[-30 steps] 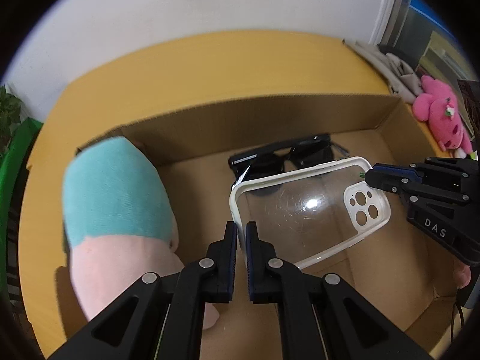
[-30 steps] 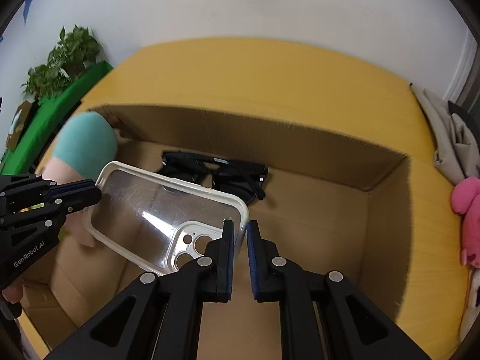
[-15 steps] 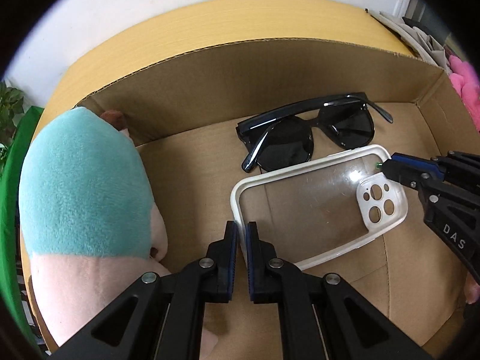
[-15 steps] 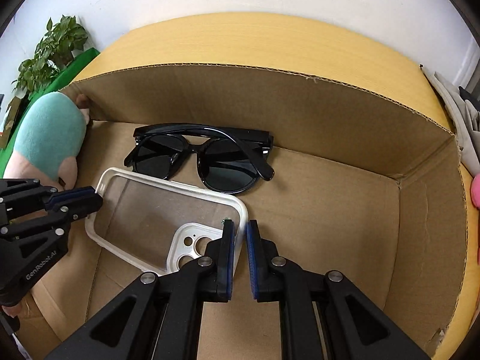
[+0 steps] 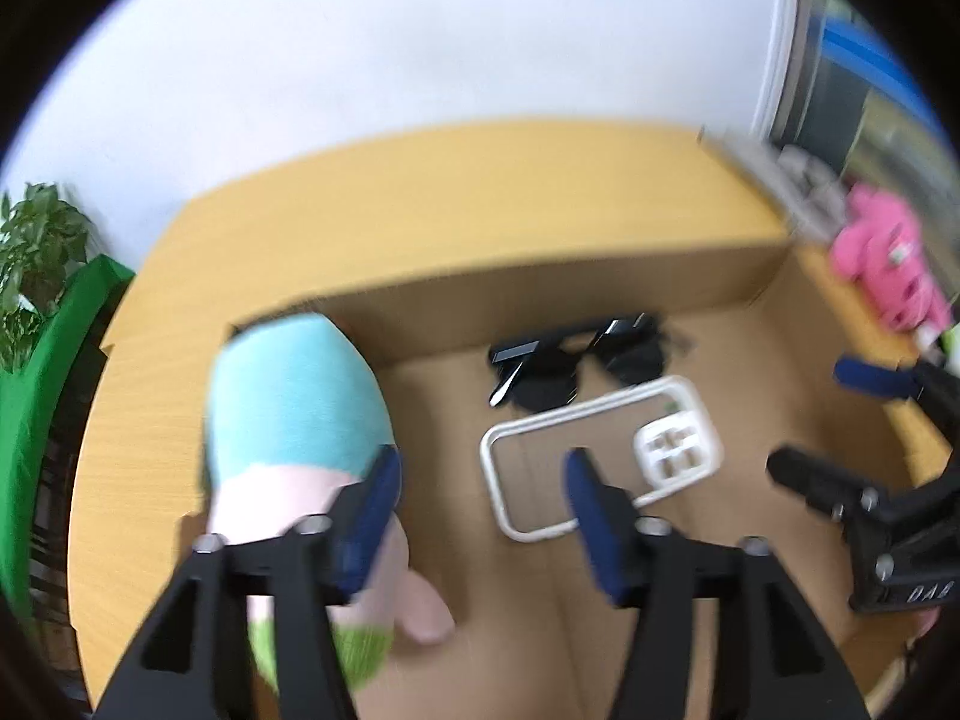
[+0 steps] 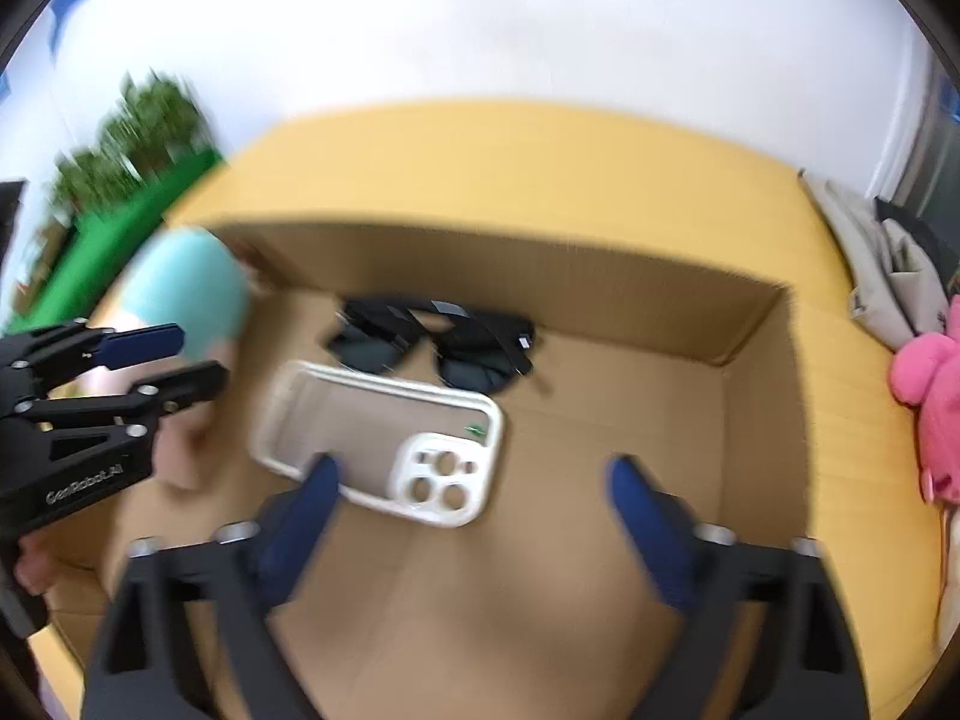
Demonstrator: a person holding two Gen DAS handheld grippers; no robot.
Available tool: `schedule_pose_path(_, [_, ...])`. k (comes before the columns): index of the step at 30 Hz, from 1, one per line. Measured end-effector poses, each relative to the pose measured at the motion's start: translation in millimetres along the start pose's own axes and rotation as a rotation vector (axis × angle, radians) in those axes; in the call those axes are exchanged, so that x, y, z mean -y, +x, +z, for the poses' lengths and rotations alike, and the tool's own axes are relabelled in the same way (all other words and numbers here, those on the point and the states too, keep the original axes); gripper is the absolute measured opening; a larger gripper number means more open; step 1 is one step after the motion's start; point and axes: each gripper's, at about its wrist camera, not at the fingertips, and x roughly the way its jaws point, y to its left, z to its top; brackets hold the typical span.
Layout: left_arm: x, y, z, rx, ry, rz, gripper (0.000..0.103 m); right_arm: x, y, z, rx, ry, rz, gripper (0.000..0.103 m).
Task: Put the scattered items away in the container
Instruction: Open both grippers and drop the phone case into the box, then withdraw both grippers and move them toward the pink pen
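Note:
A clear phone case with a white rim lies flat on the floor of the cardboard box, just in front of black sunglasses. A teal and pink plush toy fills the box's left end. My left gripper hovers above the case's left end, its jaws opening, with nothing gripped. Over the case's camera end my right gripper is spreading wide, and its pads touch nothing.
The box stands on a yellow wooden table. A pink plush toy and grey cloth lie on the table to the right. At the left are a green panel and a leafy plant. A white wall is behind.
Both grippers were shut on the ends of the phone case. They lowered it into the box, let go, opened and drew up and back. The case now rests on the box floor.

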Motion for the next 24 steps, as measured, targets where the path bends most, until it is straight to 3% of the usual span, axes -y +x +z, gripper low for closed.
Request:
schedule_pose_path(3, [4,-50,-16,0.103,-0.006,-0.038,0.078,-24,-38,-12,0.073,0.007,0.004,0.102])
schedule_pose_path(7, [3,-102,-46,0.225,-0.016,-0.072,0.079,-52,-74,-30,0.132,0.007,0.001,0.102])
schedule_pose_path(12, [3,-141,-72,0.340,-0.053,-0.088,0.080,-89,-106,-56,0.214,-0.032,-0.110,0.102])
schedule_pose_path(24, [7,-174,-119,0.364,-0.077,-0.138,0.080,-113,-147,-105,0.236,-0.060,-0.162,0.102])
